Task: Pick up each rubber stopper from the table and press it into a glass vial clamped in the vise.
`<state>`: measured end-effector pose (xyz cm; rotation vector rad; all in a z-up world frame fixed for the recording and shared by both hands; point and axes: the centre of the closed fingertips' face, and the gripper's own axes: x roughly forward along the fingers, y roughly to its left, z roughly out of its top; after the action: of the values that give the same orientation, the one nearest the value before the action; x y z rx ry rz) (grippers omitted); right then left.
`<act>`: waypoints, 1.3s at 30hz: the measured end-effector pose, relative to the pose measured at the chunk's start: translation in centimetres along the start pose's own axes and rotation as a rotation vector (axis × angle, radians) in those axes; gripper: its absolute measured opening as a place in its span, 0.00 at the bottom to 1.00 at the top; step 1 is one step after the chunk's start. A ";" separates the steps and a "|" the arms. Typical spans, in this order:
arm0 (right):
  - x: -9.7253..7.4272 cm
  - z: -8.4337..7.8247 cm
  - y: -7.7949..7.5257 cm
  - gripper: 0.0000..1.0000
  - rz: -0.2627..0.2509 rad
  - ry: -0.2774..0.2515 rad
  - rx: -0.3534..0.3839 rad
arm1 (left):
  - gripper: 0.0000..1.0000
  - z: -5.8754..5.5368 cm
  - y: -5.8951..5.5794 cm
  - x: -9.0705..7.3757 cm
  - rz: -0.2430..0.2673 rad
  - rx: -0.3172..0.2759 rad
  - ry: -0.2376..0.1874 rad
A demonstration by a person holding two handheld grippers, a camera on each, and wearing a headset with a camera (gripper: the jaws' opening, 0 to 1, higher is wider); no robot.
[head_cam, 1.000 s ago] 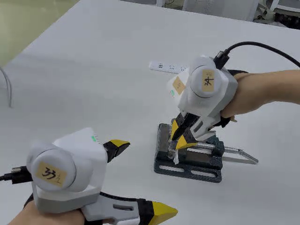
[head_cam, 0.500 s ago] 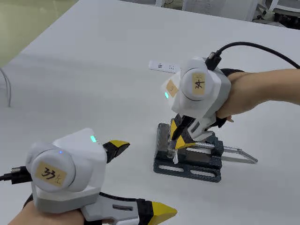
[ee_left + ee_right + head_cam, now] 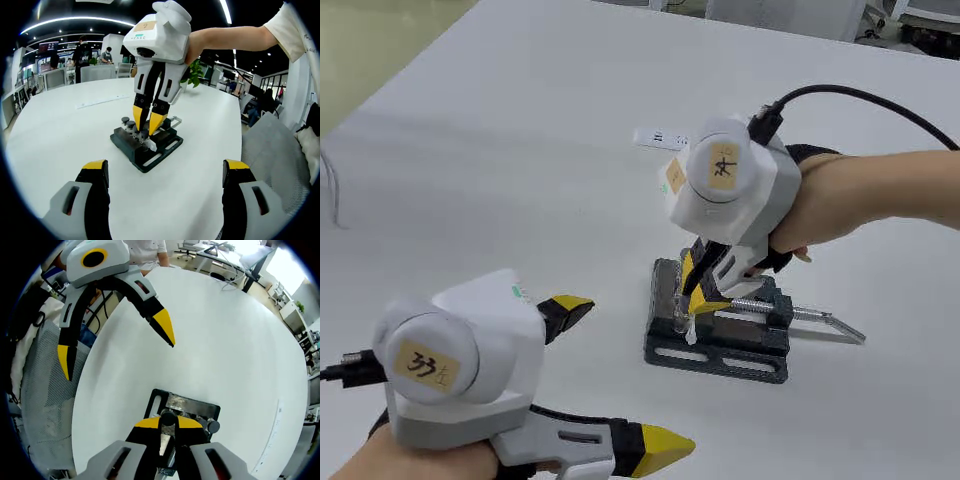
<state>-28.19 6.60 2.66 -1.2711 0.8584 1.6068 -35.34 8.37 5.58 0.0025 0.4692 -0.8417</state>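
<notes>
WORKBENCH — The right gripper (image 3: 698, 292) pinches a dark rubber stopper (image 3: 168, 418) between its yellow tips, right over a glass vial (image 3: 681, 319) clamped in the vise (image 3: 720, 352). Its body now leans further left above the vise than a second ago, while the tips have barely shifted. The left gripper (image 3: 620, 375) stays spread wide and holds nothing, well apart at the near side. Bare white table (image 3: 520, 150) lies open around the vise, with a white strip (image 3: 655, 138) beyond it and the left edge far off.

Stopper (image 3: 168, 418), vial (image 3: 680, 322) half hidden by right tool (image 3: 688, 302).
</notes>
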 end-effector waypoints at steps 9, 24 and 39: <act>-0.1 0.0 0.3 0.06 0.019 -0.005 -0.036 | 0.93 -0.1 0.1 0.0 0.000 -0.003 0.003; -0.1 -0.1 0.2 0.07 0.024 -0.011 -0.043 | 0.93 -0.3 0.0 0.1 -0.007 -0.009 0.005; -0.4 0.1 0.1 0.13 0.023 -0.025 -0.051 | 0.93 -0.4 -0.1 0.0 -0.009 -0.008 0.009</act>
<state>-28.31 6.59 3.09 -1.2777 0.8240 1.6695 -35.60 8.35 5.22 -0.0035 0.4814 -0.8484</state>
